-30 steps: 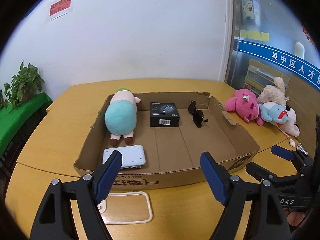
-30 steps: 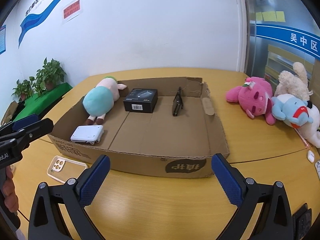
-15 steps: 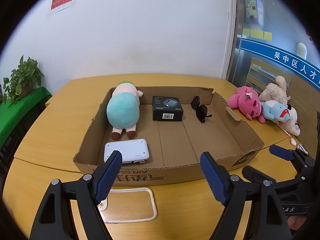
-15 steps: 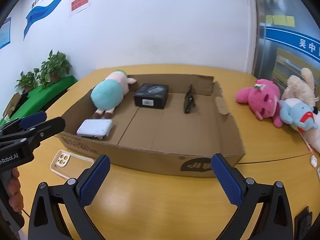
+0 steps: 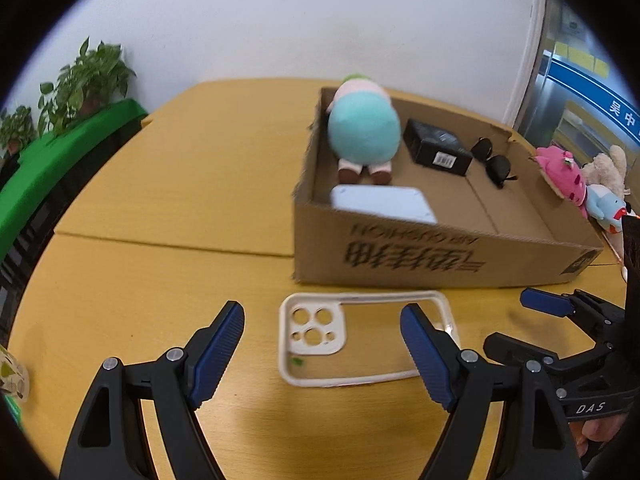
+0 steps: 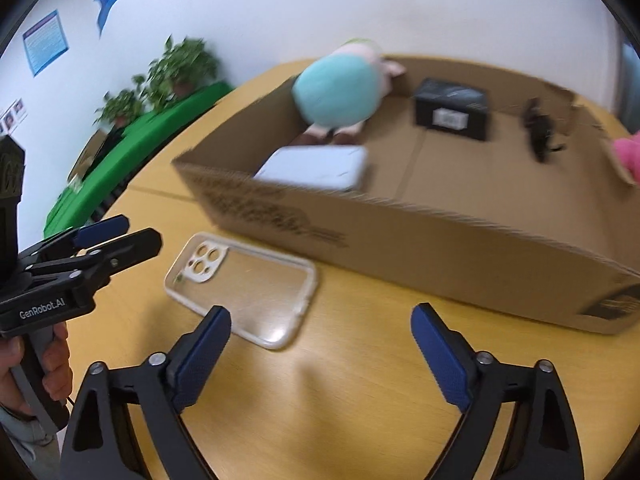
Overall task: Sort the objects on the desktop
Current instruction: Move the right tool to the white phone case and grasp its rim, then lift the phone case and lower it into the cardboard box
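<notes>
Both grippers hang over the table: the left gripper (image 5: 322, 326) spread and empty, the right gripper (image 6: 320, 332) with jaws closing on nothing. A phone case (image 5: 360, 340) lies flat just ahead of them, beside the cardboard box (image 5: 440, 256) holding a plush toy (image 5: 364, 128).

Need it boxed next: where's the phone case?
The phone case lies flat on the table just outside the cardboard box's front wall, in the left wrist view ahead of the left gripper.

Bright even light, motion blur, soft shadows, fisheye bending, dark vignetted corners.
</notes>
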Motion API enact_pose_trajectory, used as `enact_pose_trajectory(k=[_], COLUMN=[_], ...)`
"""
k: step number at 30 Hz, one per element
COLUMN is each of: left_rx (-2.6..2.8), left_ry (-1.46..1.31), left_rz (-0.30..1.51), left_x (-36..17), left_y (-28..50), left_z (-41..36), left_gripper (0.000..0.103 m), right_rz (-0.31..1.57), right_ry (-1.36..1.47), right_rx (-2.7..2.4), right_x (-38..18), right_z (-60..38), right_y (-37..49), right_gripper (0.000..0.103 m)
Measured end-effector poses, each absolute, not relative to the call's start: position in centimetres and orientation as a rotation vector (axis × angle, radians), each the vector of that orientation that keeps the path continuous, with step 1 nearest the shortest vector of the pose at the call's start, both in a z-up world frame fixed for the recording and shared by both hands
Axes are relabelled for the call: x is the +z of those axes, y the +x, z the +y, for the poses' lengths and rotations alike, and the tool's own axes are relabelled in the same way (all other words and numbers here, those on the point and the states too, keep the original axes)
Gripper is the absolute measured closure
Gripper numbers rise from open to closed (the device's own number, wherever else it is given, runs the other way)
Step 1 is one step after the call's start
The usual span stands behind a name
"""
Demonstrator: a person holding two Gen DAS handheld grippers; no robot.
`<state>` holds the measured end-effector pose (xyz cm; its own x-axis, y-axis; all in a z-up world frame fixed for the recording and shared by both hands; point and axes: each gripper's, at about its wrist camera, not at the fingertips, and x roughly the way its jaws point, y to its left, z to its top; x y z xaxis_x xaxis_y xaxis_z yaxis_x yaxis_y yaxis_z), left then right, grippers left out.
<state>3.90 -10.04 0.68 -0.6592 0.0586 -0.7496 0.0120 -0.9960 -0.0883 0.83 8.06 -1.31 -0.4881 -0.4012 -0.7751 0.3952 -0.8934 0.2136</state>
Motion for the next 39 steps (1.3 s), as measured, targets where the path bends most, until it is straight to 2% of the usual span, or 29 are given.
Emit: enact_pose_trajectory(k=[5,6,7,9,11,13,16,18,19,21,23,31,39], left_rx=[2.768,2.76,2.749,2.725,2.714,2.734,2.731,2.727,2.713,2.701,2.705,2.722,2.85], left_ry=[-1.38,-1.409,-1.427,-1.468,-1.512,-1.512,-1.501,-1.499,-1.495,-1.492,-1.491,-1.468,-1.283], left_rz=[-0.155,-0.16,-0.165,-0.188,-0.184,-0.149,-0.176,-0.179,-0.197,-0.217,-0.214,-0.227,-0.172], left_x=[-2.0,-2.5,-3.0,-3.8,-4.5,-4.5,-4.5,-4.4,-4.4,-4.4,-4.3,-3.2,3.3], left_y=[2.7,2.5,2.2,1.9,1.6,1.7,1.8,1.9,1.9,2.0,1.9,2.8,4.0], left_z=[-11.6,-11.8,-11.9,-12.2,-12.3,-12.0,-12.1,-12.2,-12.2,-12.3,-12.2,-11.9,-10.5], left_gripper=[0.025,0.027,0.031,0.048,0.056,0.056,0.063,0.084,0.088,0.092,0.093,0.098,0.098], right_rz=[0.052,0.061,0.062,0.065,0.076,0.092,0.119,0.123,0.113,0.114,0.111,0.077,0.025], right_ry=[1.293,1.304,1.31,1.32,1.314,1.305,1.293,1.289,1.287,1.286,1.282,1.243,1.059], right_rx=[-2.345,-2.345,-2.346,-2.346,-2.346,-2.347,-2.356,-2.365,-2.364,-2.366,-2.354,-2.371,-2.434], right_x=[-3.4,-3.8,-3.9,-4.2,-4.2,-4.2,-4.2,-4.2,-4.2,-4.2,-4.3,-3.6,1.5], right_z=[6.0,5.8,5.9,6.0,5.9,5.8,5.6,5.7,5.7,5.7,5.6,6.4,7.9], right_y=[-0.1,-0.2,-0.2,-0.3,-0.3,-0.3,-0.3,-0.3,-0.4,-0.4,-0.4,0.4,2.2], right_gripper=[0.036,0.037,0.04,0.044,0.049,0.055,0.066,0.072,0.074,0.085,0.093,0.096,0.095])
